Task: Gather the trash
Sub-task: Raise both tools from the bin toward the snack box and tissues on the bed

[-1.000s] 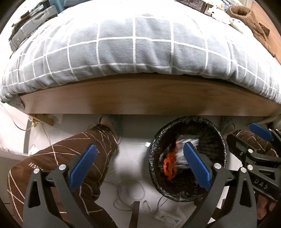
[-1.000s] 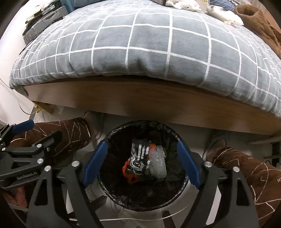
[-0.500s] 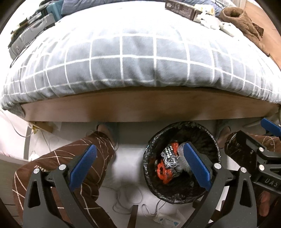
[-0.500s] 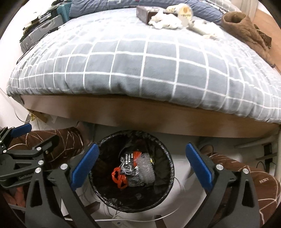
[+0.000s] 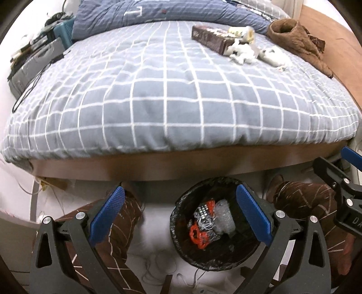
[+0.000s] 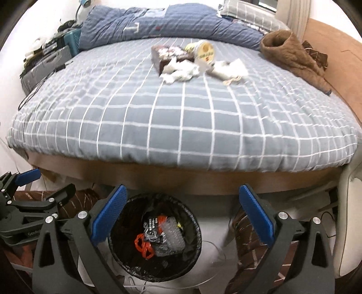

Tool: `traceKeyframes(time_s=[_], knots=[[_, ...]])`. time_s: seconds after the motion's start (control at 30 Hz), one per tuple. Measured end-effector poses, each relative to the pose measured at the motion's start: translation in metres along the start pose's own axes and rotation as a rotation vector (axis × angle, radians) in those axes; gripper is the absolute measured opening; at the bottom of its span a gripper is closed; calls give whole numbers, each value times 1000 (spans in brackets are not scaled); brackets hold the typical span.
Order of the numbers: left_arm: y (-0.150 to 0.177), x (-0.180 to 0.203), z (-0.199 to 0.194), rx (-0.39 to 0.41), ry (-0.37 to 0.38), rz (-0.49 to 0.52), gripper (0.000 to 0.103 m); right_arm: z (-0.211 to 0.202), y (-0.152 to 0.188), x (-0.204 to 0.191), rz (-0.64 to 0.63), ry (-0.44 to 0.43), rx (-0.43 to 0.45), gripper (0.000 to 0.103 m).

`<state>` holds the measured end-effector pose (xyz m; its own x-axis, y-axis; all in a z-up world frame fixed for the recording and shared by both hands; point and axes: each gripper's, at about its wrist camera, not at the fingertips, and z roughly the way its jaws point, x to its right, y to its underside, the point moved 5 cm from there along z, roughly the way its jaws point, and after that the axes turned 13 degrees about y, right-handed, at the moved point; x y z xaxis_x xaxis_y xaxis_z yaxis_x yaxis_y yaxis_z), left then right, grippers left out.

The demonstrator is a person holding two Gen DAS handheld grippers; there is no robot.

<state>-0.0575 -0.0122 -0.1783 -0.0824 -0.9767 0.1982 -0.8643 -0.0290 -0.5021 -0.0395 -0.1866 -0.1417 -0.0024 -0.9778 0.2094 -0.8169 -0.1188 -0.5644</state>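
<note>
A black-lined trash bin (image 5: 181, 217) (image 6: 194, 228) stands on the floor at the foot of the bed and holds a red and black wrapper (image 6: 147, 237) and clear plastic (image 6: 173, 235). On the bed's far side lie a brown box (image 5: 210, 39) (image 6: 161, 57), a yellow cup (image 6: 203, 52) on its side, and crumpled white tissues (image 5: 242, 53) (image 6: 181, 71). My left gripper (image 5: 178, 214) is open and empty above the floor beside the bin. My right gripper (image 6: 183, 214) is open and empty above the bin.
A grey checked quilt (image 6: 181, 117) covers the bed, over a wooden frame (image 5: 181, 165). A brown garment (image 6: 291, 52) lies at the far right. A blue duvet (image 6: 158, 20) lies at the head. Grey cases (image 5: 34, 65) sit at the left edge. The person's legs (image 5: 113, 228) flank the bin.
Both grippers have risen and tilted up from the bin, so the bed top and its trash have come into view. Both stayed open.
</note>
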Motion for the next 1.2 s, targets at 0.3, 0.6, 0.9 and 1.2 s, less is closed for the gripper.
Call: traceKeyframes(time_s=[0.3, 0.6, 0.9, 1.2], knots=[[-30, 27, -17, 52, 17, 31, 97, -15, -26, 28, 35, 34, 68, 95], [-65, 37, -28, 92, 33, 30, 97, -16, -52, 53, 70, 50, 100, 95], [-118, 45, -29, 129, 39, 30, 97, -5, -86, 74, 101, 57, 117, 95], [-175, 54, -13, 145, 45, 35, 97, 20, -124, 88, 93, 70, 128, 95]])
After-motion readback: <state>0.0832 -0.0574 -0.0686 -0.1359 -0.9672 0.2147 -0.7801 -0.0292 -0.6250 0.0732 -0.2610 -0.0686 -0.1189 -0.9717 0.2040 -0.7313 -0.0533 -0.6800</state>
